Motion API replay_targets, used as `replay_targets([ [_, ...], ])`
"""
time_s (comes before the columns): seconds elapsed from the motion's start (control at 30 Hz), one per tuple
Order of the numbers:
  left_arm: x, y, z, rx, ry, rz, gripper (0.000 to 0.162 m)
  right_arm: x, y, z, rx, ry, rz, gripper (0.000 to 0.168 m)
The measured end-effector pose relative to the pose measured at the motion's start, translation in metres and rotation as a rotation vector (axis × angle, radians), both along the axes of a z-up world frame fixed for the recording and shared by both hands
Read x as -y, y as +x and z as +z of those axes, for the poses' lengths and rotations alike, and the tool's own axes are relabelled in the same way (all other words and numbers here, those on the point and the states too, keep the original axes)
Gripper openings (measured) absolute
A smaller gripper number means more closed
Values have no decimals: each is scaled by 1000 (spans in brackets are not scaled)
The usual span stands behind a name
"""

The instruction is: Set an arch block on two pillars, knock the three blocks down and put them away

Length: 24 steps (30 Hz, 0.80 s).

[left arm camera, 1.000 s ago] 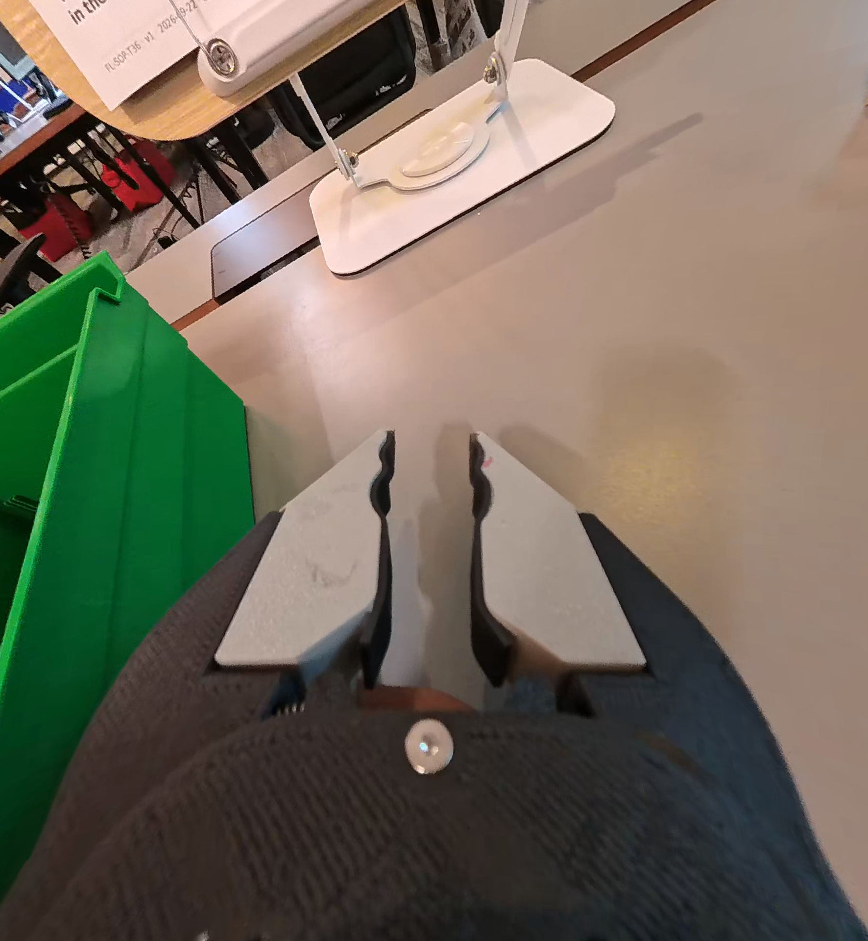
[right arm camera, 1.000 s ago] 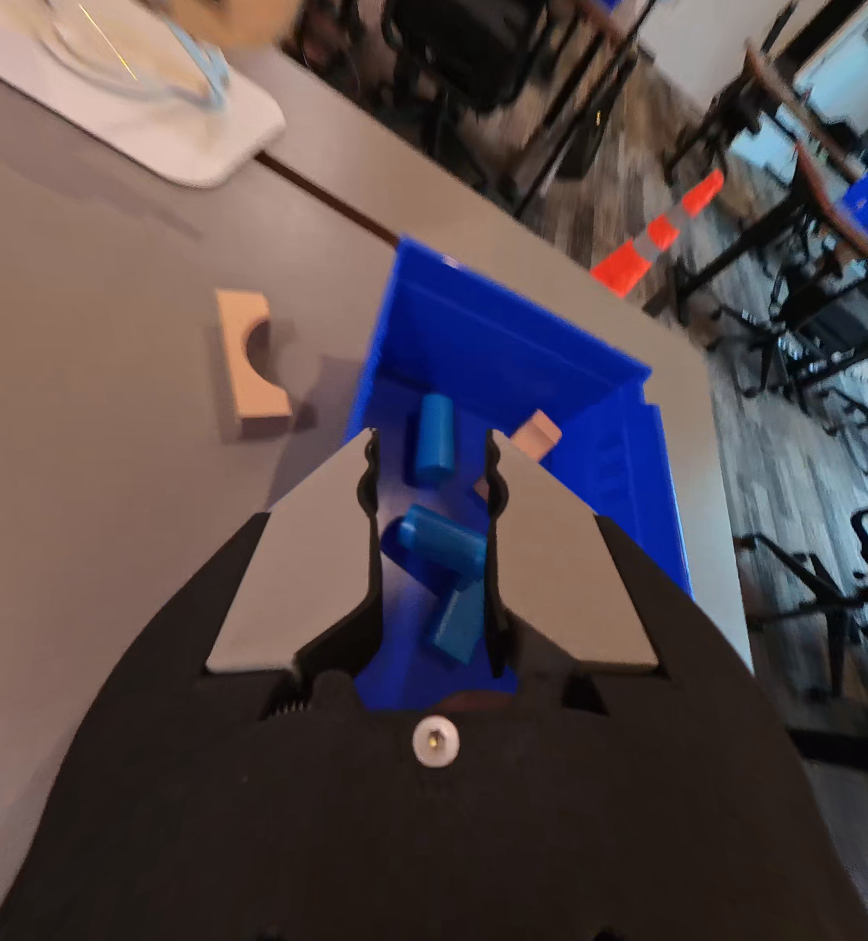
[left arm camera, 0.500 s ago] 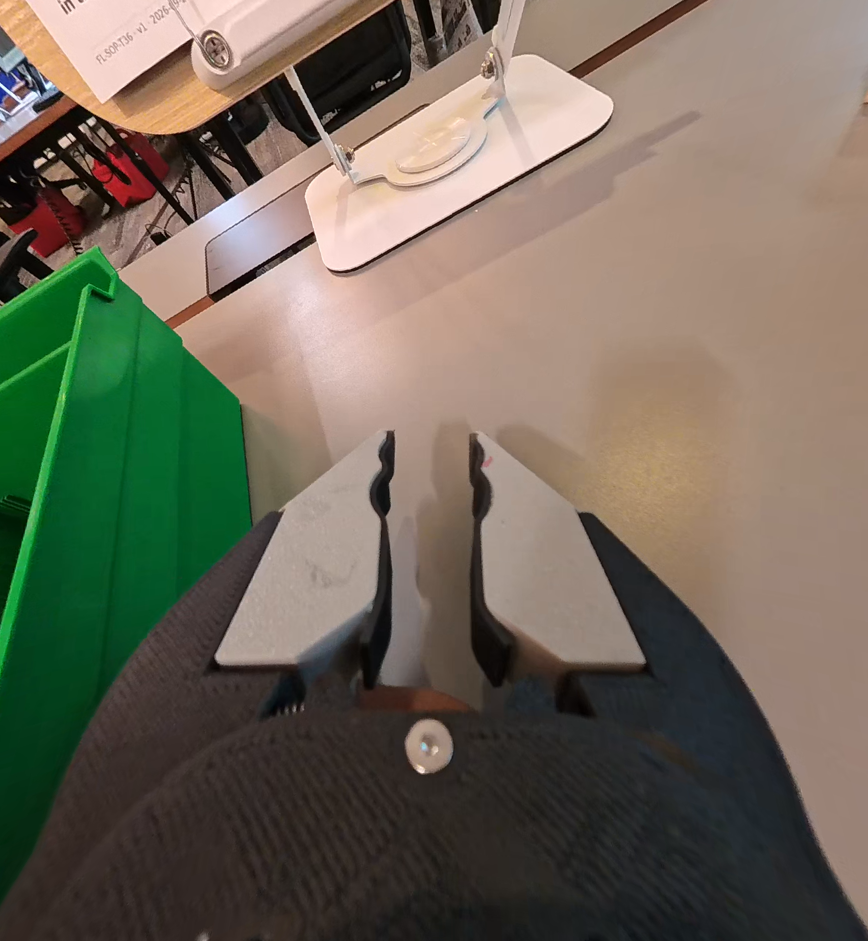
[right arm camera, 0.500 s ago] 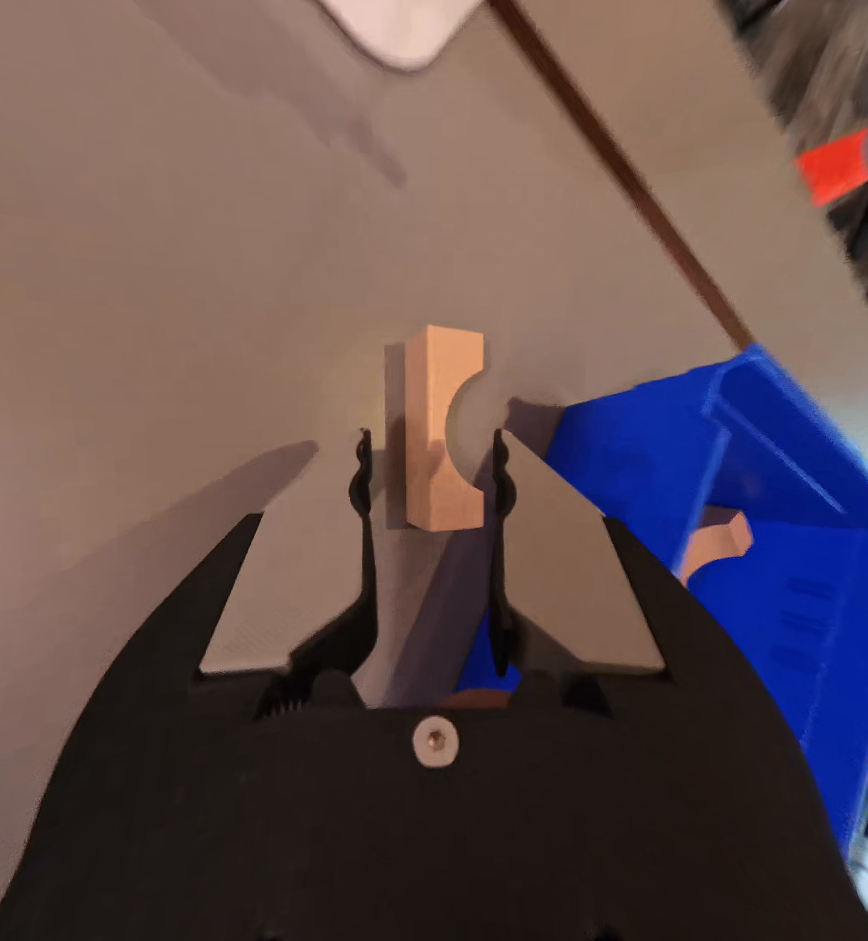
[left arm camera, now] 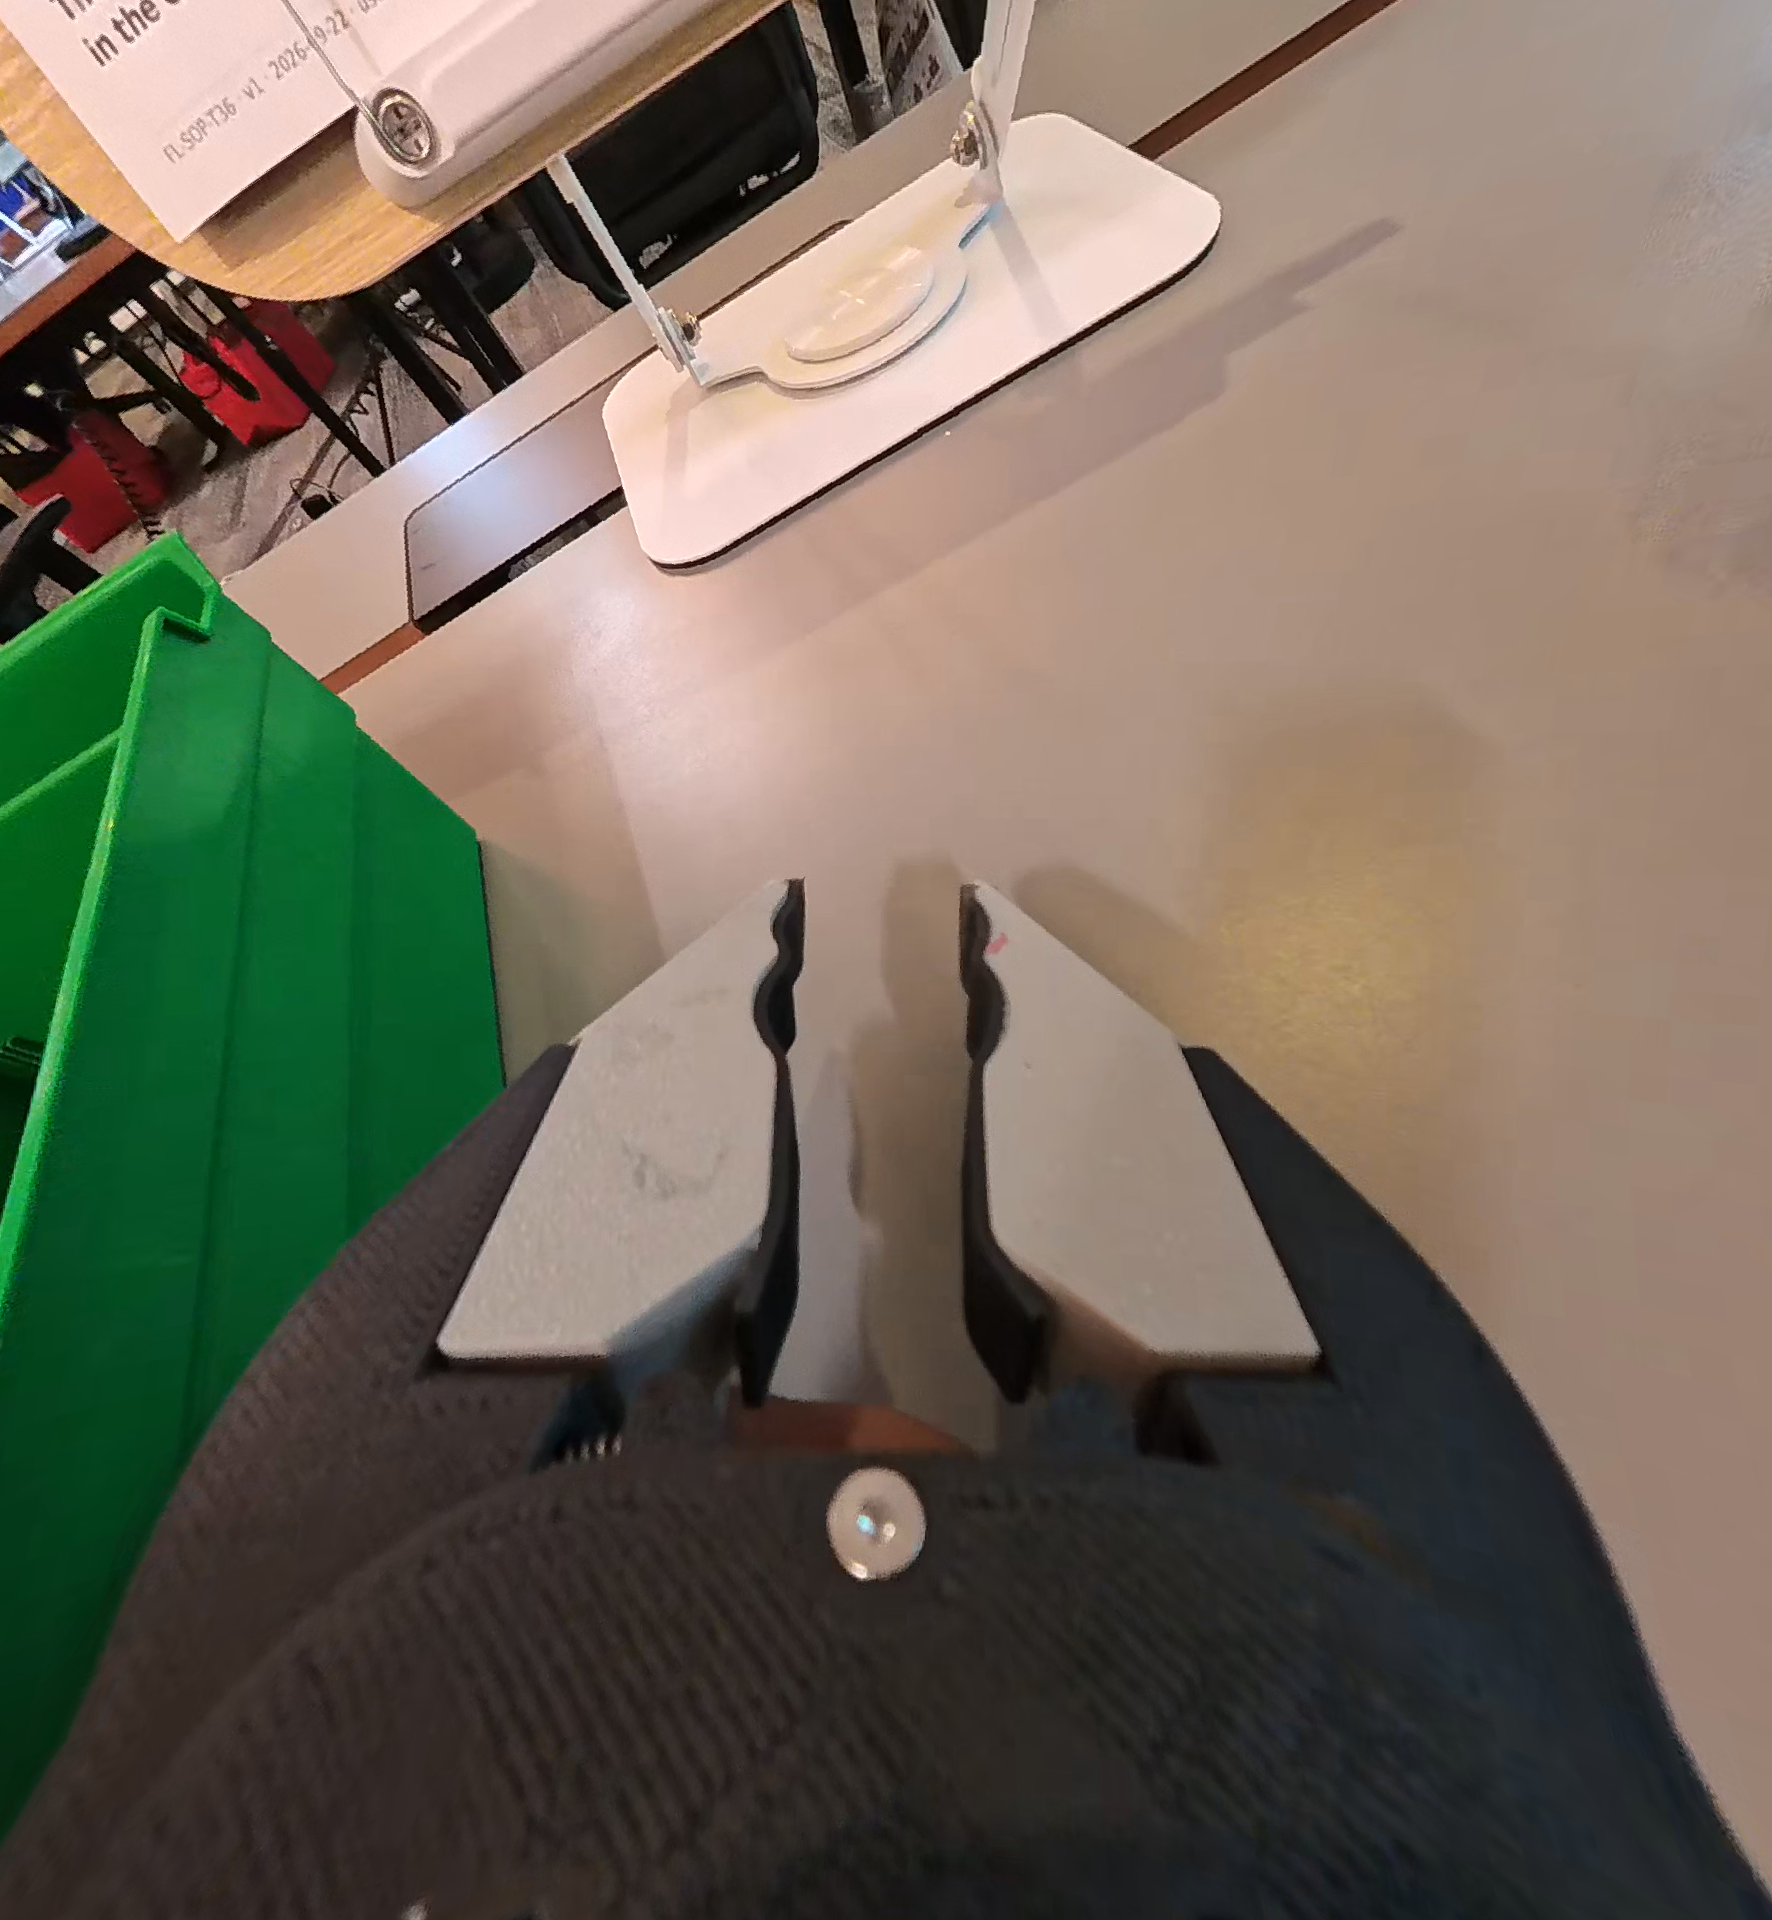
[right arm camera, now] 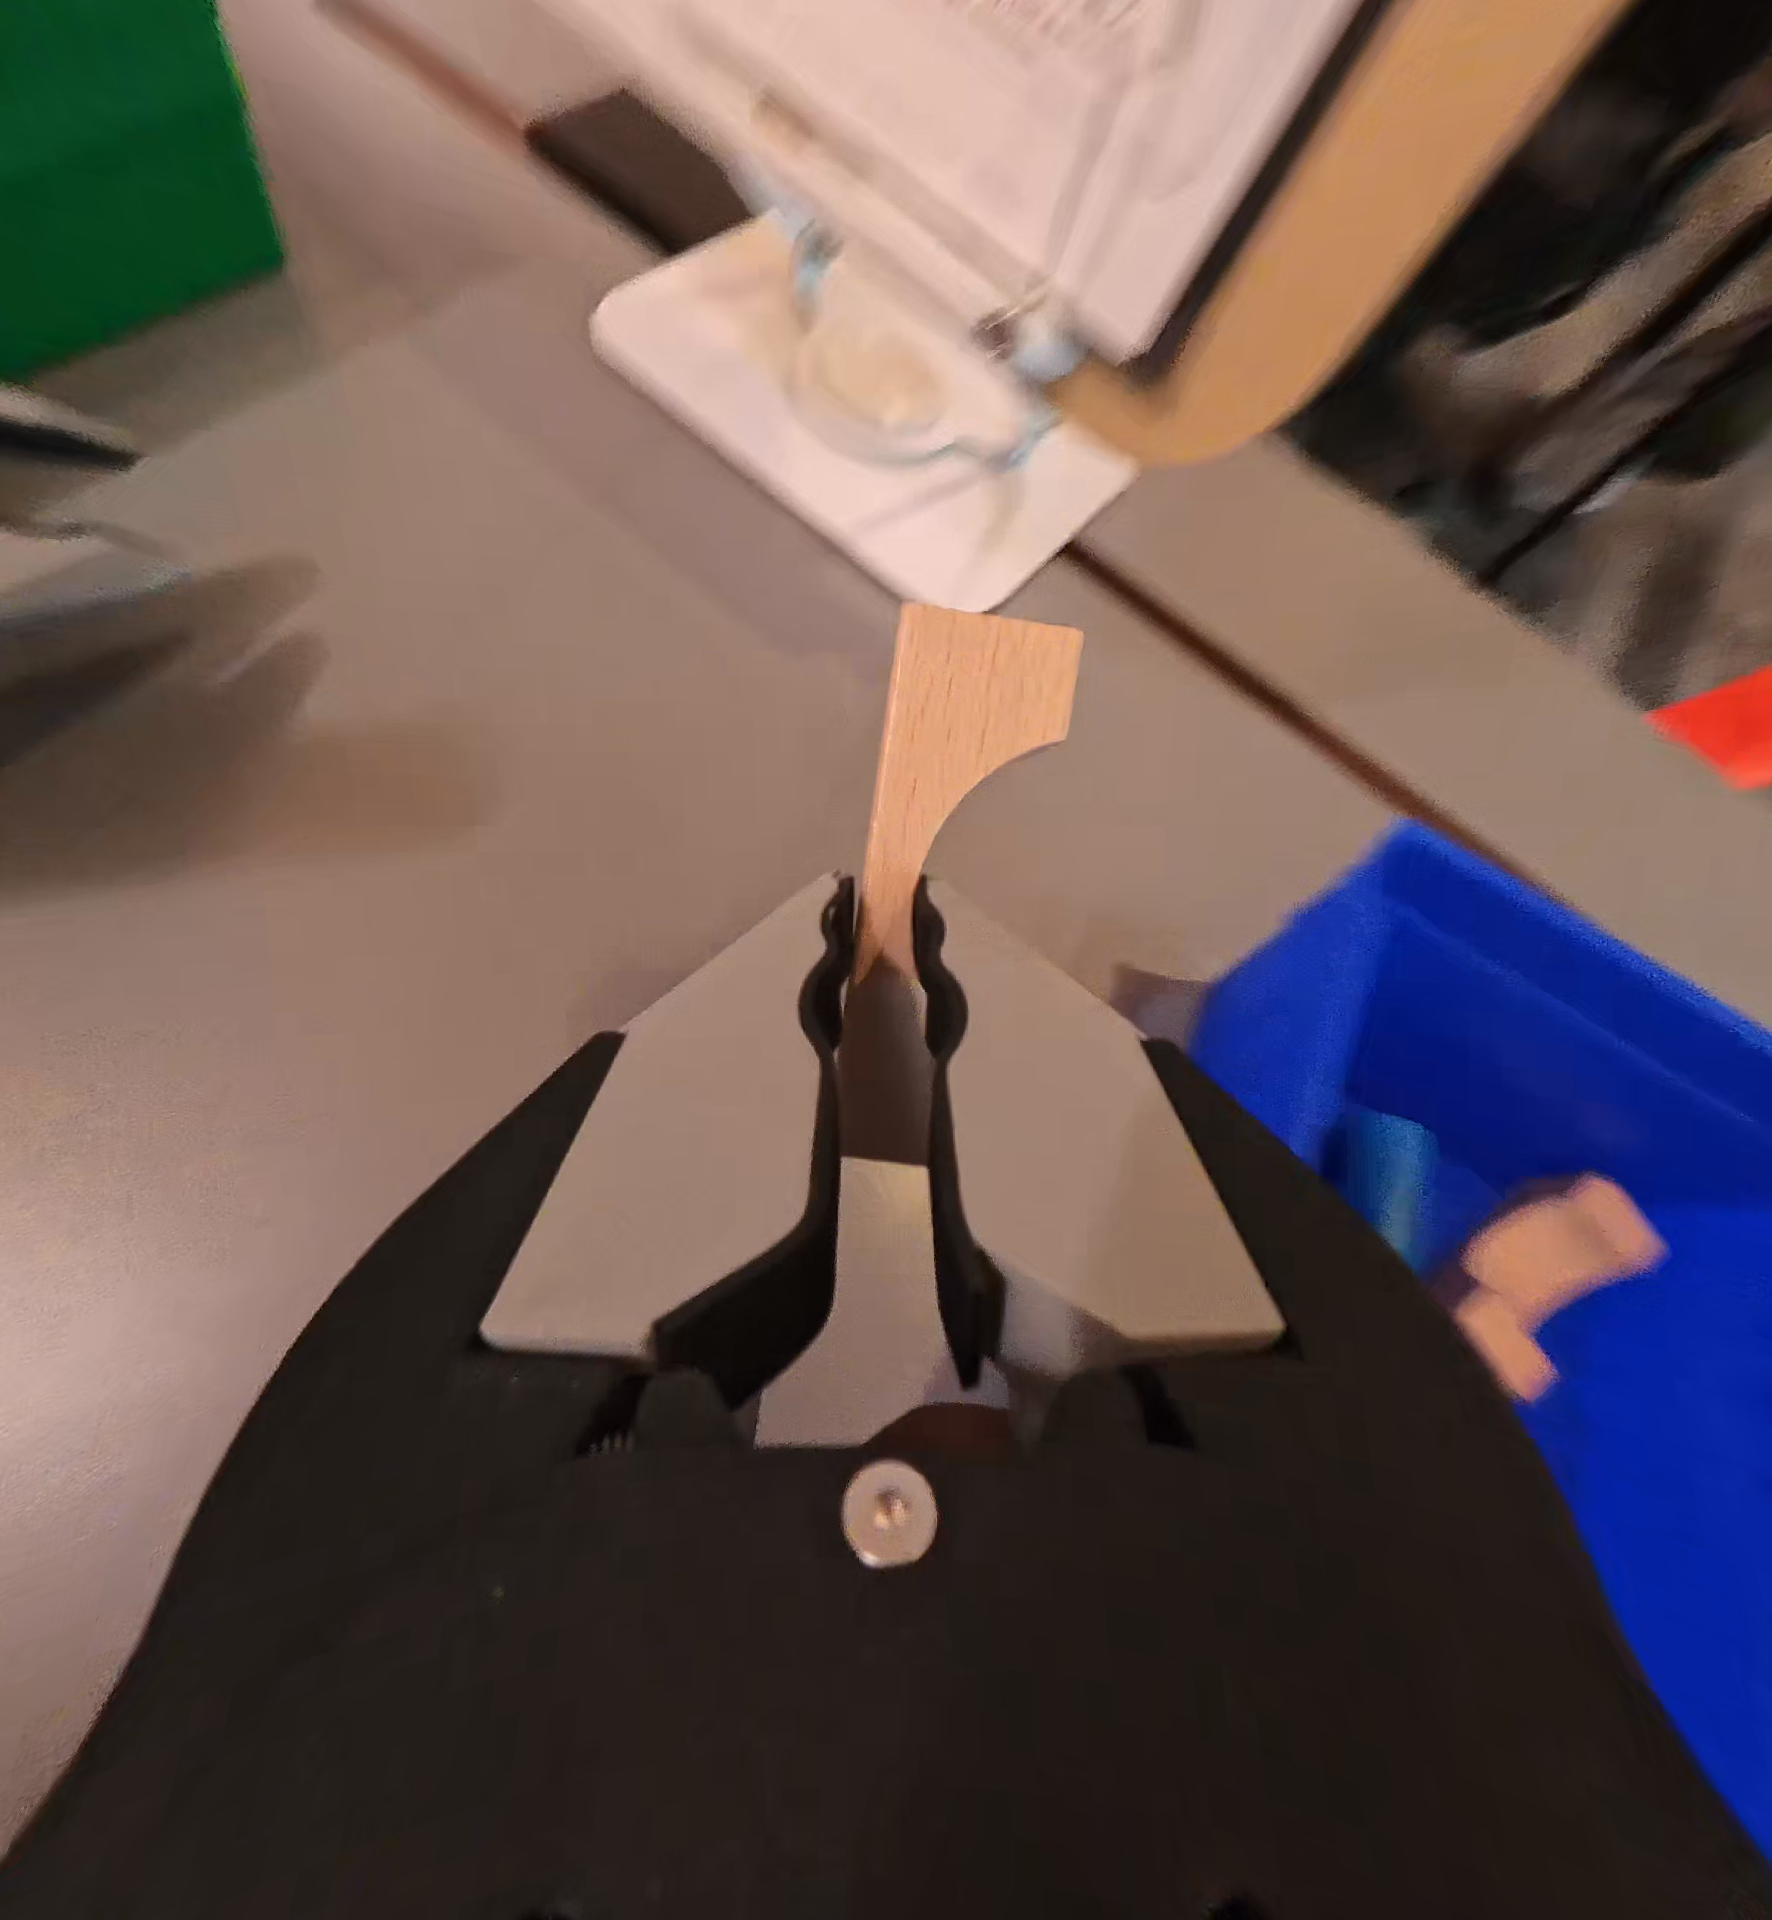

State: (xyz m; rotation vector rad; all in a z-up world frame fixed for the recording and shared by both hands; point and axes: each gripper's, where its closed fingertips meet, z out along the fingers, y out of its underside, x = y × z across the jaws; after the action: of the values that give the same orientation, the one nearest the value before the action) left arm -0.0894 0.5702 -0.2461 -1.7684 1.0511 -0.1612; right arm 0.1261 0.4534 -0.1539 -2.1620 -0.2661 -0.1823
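Note:
My right gripper [right arm camera: 884, 902] is shut on a plain wooden arch block [right arm camera: 970, 727] and holds it above the grey table; the block sticks out past the fingertips with its curved cut facing right. A blue bin [right arm camera: 1547, 1049] stands to the right, with a wooden block [right arm camera: 1547, 1273] and a blue block [right arm camera: 1396, 1169] inside. My left gripper [left arm camera: 880, 899] is open and empty, low over the bare table next to a green bin [left arm camera: 238, 935]. No blocks show in the left wrist view.
A white stand base [left arm camera: 923, 332] sits at the back of the table, also in the right wrist view [right arm camera: 861, 416]. The green bin shows far left in the right wrist view [right arm camera: 82, 177]. The table's far edge runs behind the stand. About 25 cm separates my left fingertips from my right.
My right gripper moved from over the blue bin to the arch block lying on the table, shut on it and lifted it. My left gripper stayed almost still.

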Motion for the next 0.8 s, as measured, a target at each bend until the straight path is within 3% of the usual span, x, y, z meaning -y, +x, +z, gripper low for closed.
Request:
replay_targets([
  [0.1,0,1,-1,-6,0,1,31,31,60,30,99,107,-207,8],
  [0.2,0,2,-1,-15,9,2,34,62,113,5,140,-32,-371,9],
  [0.3,1,2,-1,-14,15,2,39,77,118,-14,76,-51,-366,17],
  [0.4,1,4,-2,-17,4,0,41,83,115,-10,102,-19,-370,14],
  [0.5,1,5,-4,-26,-1,0,44,74,81,3,44,48,-267,22],
  [0.63,3,7,-2,-20,13,-10,44,51,-12,12,-156,197,0,25],
  [0.73,5,10,2,16,4,-22,44,32,-75,-12,-205,221,170,30],
  [0.8,10,14,7,81,-21,-46,44,15,-86,-36,-155,227,165,31],
])
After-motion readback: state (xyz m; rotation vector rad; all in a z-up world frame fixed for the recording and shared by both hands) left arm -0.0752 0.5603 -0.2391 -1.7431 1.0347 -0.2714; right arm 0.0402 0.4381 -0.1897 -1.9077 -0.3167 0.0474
